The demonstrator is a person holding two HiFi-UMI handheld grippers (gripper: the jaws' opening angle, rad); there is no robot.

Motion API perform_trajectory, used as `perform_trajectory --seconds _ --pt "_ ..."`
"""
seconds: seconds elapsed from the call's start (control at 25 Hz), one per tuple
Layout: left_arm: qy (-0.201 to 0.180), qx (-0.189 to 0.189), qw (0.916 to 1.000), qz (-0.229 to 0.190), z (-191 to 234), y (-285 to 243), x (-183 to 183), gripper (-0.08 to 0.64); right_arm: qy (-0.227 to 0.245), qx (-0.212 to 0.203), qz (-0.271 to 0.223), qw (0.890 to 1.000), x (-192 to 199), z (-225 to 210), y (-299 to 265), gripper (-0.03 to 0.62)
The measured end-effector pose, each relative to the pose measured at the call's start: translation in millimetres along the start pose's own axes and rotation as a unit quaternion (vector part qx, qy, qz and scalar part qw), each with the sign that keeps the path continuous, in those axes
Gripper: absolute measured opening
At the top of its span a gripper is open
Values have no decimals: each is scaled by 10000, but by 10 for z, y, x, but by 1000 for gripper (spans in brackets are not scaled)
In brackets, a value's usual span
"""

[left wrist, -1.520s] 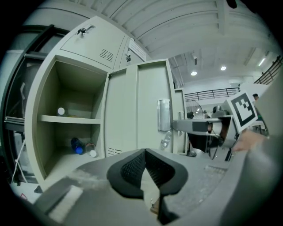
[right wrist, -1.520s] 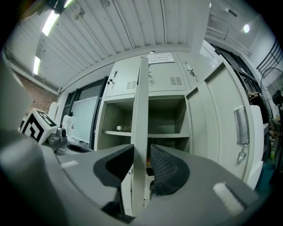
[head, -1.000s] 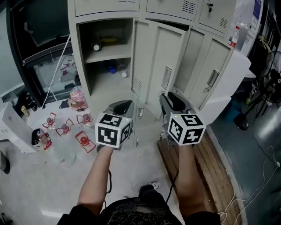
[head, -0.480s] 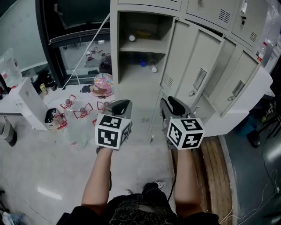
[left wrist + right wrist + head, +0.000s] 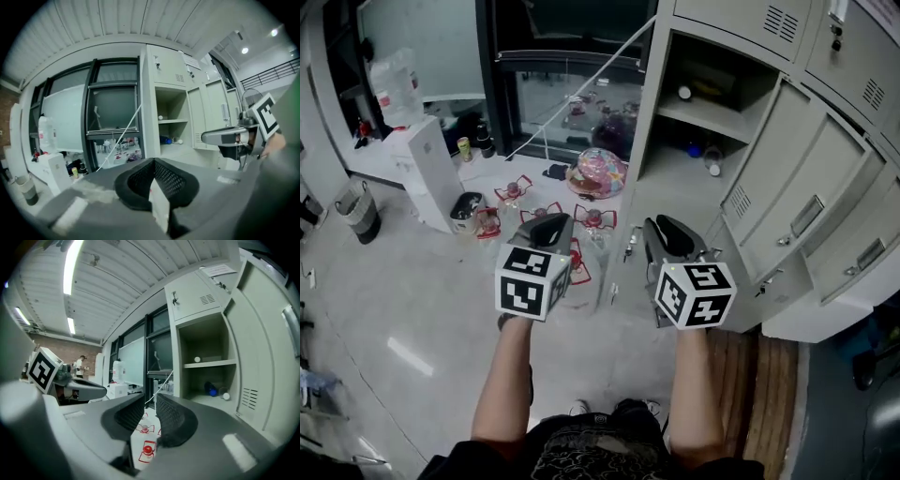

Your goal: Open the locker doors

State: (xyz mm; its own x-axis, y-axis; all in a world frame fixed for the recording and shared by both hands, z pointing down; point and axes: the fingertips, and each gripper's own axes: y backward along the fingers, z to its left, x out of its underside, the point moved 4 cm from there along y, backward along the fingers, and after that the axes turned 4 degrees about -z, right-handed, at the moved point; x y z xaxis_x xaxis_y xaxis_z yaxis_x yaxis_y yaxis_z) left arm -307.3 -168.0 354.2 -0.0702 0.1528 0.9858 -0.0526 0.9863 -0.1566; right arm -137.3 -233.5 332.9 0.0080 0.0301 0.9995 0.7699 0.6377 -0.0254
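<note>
The left gripper, jaws seemingly together and empty, faces the locker with its open, shelved compartment.

The lockers are cut off at right, their shelf items too small to identify.

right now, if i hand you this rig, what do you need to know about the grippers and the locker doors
Left gripper: shut, empty.
Right gripper: jaws a slit apart, just been closing, nothing between them.
Both are clear of the lockers, aimed left of them.
Done: middle-row doors stand swung out; the left compartment shows its shelf.
Left: top-row doors look shut; the bottom row I cannot judge.
</note>
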Motion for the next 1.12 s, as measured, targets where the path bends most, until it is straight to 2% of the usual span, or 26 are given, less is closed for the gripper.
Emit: perform_trajectory --seconds 0.12,0.24,0.44,0.68,1.12 --pt "34 -369 9993 46 235 192 51 2 48 -400 38 9992 14 265 -195 67" --pt "44 -618 9981 56 386 356 69 2 95 -658 47 9978 -2 465 -311 8" --pt "38 -854 9963 82 535 536 90 2 140 -932 21 9955 -18 676 -428 2" --pt "-112 -980 9951 78 652 611 45 1 130 -1049 -1 9944 -31 781 -517 2" --pt "-135 -1123 9935 102 819 698 95 2 141 -1150 -58 9933 -52 897 -586 2"
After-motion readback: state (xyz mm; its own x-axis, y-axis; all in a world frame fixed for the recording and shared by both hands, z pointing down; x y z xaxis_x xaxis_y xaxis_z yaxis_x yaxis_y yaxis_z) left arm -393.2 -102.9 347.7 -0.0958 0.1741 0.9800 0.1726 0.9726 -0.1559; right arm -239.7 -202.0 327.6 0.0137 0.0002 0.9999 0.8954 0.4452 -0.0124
